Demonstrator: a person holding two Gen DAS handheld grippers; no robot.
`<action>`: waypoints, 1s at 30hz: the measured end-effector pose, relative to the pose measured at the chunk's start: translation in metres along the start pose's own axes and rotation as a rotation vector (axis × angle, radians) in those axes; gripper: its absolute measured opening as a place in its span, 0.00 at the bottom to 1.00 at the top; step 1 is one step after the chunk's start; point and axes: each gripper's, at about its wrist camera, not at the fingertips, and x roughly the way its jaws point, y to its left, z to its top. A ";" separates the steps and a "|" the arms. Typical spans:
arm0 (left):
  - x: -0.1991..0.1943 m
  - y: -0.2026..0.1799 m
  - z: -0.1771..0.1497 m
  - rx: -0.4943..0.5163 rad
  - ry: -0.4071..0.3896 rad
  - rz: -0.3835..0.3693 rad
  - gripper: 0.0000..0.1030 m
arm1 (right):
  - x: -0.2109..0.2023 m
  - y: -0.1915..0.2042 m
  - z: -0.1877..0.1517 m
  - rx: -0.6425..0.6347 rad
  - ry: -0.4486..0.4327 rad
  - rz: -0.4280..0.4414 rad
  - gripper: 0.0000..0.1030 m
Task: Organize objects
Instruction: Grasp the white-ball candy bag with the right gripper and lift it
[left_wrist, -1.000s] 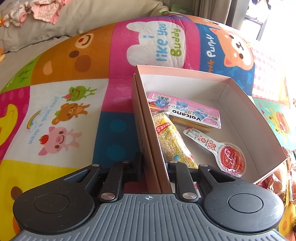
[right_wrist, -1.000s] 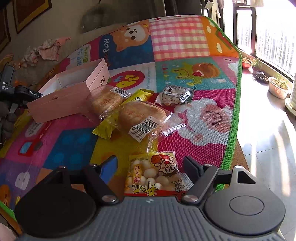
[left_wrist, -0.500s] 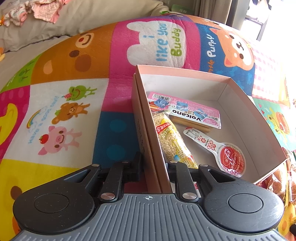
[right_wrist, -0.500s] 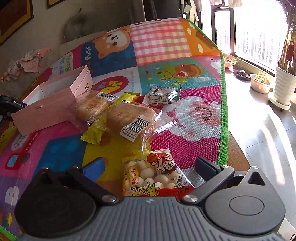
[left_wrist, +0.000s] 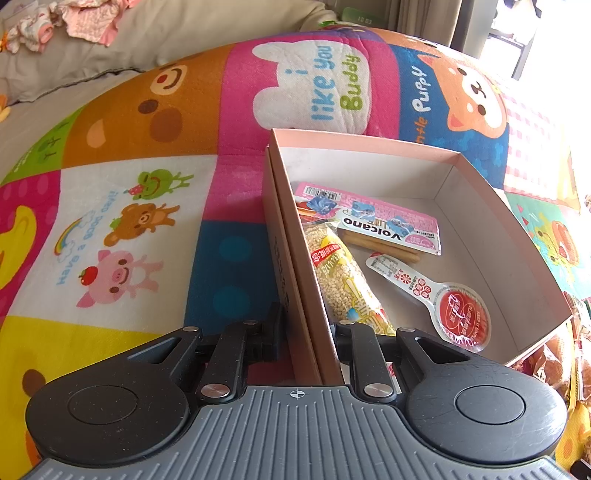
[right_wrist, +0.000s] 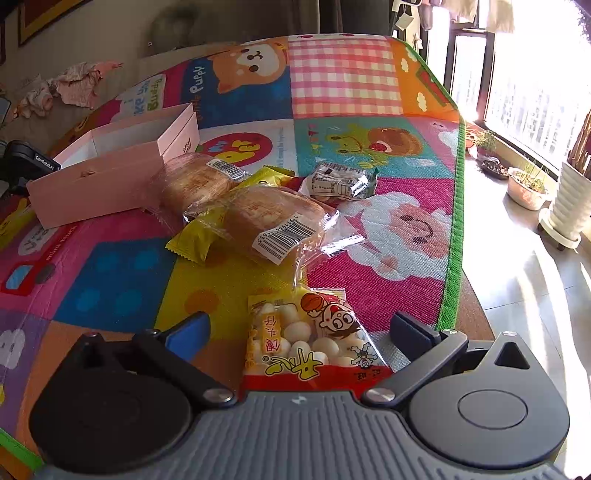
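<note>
My left gripper (left_wrist: 308, 325) is shut on the near left wall of the pink box (left_wrist: 369, 142), one finger outside and one inside. The box holds a pink Volcano packet (left_wrist: 384, 225), a rice-puff stick pack (left_wrist: 340, 280) and a spoon-shaped red sauce pack (left_wrist: 443, 299). My right gripper (right_wrist: 299, 328) is open, its fingers wide on either side of a bag of small white balls (right_wrist: 310, 339) lying on the mat. Ahead lie two wrapped buns (right_wrist: 266, 218), (right_wrist: 195, 181), a yellow packet (right_wrist: 195, 240) and a silver-green packet (right_wrist: 340, 182). The pink box also shows in the right wrist view (right_wrist: 110, 173).
The colourful cartoon mat (right_wrist: 351, 81) covers the table. Its green right edge (right_wrist: 452, 258) drops to a tiled floor with plant pots (right_wrist: 528, 188). A beige sofa with clothes (left_wrist: 85, 18) lies behind the mat. The left gripper's body (right_wrist: 26, 162) shows beside the box.
The right gripper's fingers have opened wider around the bag of white balls and its view has swung left and shifted. The left gripper and box have not moved.
</note>
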 end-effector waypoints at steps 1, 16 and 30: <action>0.000 0.000 0.000 0.000 0.000 0.000 0.19 | -0.001 0.002 -0.001 -0.006 -0.002 0.007 1.00; 0.000 0.000 0.000 0.000 0.001 0.000 0.19 | -0.009 0.019 0.002 -0.059 0.005 0.095 0.76; 0.000 -0.001 -0.001 -0.001 0.000 0.001 0.19 | -0.016 0.024 0.004 -0.062 0.044 0.116 0.59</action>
